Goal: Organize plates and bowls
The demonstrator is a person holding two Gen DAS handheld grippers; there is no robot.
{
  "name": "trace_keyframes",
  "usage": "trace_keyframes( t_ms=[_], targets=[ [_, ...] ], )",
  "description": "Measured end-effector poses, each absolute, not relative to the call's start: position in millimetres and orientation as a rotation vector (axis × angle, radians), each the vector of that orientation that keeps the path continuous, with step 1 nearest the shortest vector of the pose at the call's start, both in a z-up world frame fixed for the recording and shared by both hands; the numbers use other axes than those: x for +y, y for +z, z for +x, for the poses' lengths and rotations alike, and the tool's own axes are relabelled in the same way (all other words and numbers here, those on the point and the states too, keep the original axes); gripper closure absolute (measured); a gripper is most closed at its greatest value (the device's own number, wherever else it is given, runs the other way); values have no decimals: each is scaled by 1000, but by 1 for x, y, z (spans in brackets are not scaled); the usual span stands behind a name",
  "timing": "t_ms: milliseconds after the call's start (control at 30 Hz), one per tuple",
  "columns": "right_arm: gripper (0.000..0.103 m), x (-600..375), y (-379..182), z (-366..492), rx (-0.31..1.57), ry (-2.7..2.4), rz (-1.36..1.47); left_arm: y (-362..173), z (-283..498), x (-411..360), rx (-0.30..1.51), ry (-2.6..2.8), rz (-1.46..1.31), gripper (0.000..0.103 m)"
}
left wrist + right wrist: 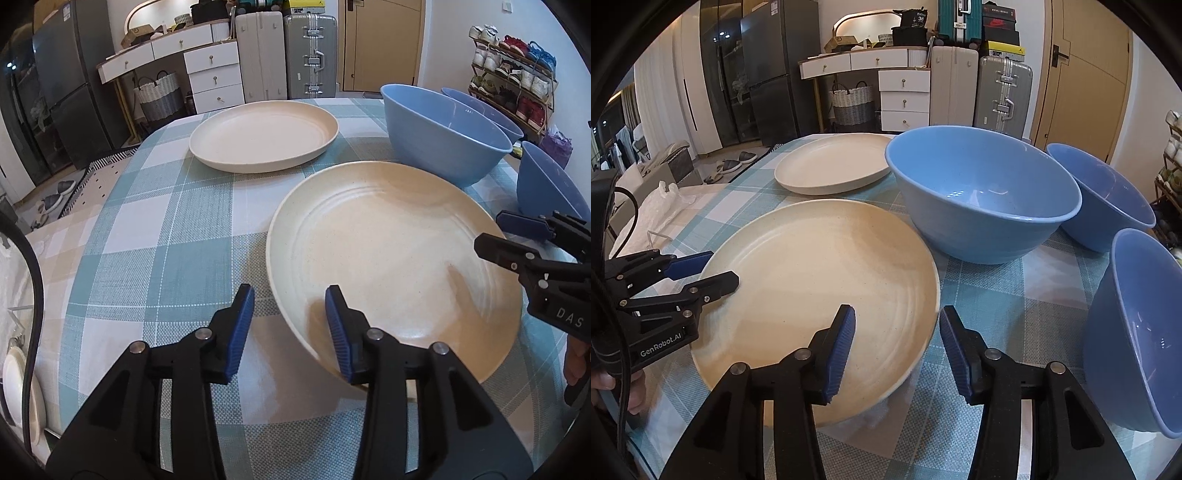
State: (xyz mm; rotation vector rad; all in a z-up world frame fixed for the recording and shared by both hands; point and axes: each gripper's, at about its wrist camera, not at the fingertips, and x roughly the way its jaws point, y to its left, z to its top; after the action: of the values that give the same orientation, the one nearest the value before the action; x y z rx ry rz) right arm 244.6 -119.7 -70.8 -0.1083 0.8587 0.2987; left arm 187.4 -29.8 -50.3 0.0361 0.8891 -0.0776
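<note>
A cream plate (388,251) (812,288) lies near me on the checked tablecloth. My left gripper (290,328) (713,267) is open, its jaws straddling the plate's left rim. My right gripper (897,347) (491,236) is open, straddling the plate's right rim. A second cream plate (264,134) (833,168) lies farther back. Three blue bowls stand to the right: a large one (439,129) (982,192), one behind it (487,110) (1108,192), and one nearest (550,184) (1141,332).
The table (147,229) has a teal and white checked cloth. Another white plate (18,391) sits in a rack off the left edge. A dresser, suitcases (1001,96), a fridge and a shoe rack (513,74) stand beyond the table.
</note>
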Motion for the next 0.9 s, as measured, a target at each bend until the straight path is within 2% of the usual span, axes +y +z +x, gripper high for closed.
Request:
trace_keyframes(
  t_ms=[100,133,200,233,267,367,600,667,733,900],
  targets=[
    [53,-119,-69,242,858,303,-114,-46,185,-26,876,-78,22,51],
    [52,-119,-68,241,857,305,-114,-44,184,-25,871,-78,20,45],
    [46,-119,-65,241,856,316,-104,-36,180,-22,850,-80,11,31],
    [39,-119,-63,240,853,320,-97,-32,178,-20,838,-79,6,28],
    [32,-119,-61,239,849,325,-92,-29,176,-19,831,-79,4,28],
    [21,-118,-53,236,830,338,-79,-18,173,-14,818,-79,-4,27],
    [13,-104,-29,233,790,358,-99,13,164,-2,768,-75,-14,21],
    [8,-101,-23,232,780,363,-96,20,162,1,760,-73,-15,18],
    [5,-97,-16,233,777,377,-86,27,161,4,750,-66,-13,3],
    [3,-86,1,236,765,405,-73,46,158,17,724,-51,-19,2]
  ],
)
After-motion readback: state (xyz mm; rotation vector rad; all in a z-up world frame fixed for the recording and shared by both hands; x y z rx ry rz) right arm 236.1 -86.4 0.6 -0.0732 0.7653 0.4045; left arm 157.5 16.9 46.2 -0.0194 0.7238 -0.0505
